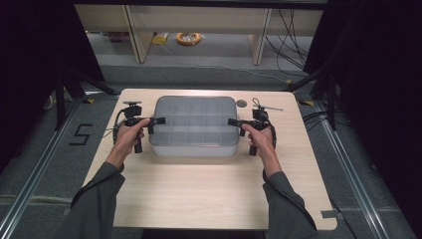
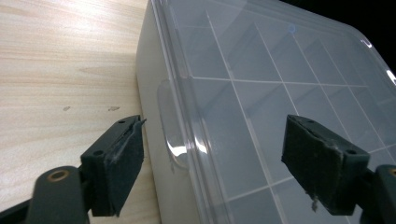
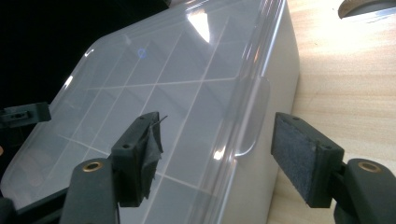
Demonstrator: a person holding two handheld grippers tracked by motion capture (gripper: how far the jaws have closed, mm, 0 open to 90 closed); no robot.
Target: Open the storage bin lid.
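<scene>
Clear compartment box [image 1: 194, 125] lid on, mid-bench [image 1: 209, 199], left gripper [image 2: 212, 161] jaws apart astride its left-end latch tab [image 2: 170, 126], right gripper [image 3: 217, 158] jaws apart astride right-end tab [image 3: 252, 116], pads not touching

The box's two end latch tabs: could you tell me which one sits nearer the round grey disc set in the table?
The latch tab at the right tool, since the grey disc lies just beyond that end of the box; the left tool's tab faces bare wood.

Dim surroundings, glare on clear lid [image 3: 201, 21]
</scene>
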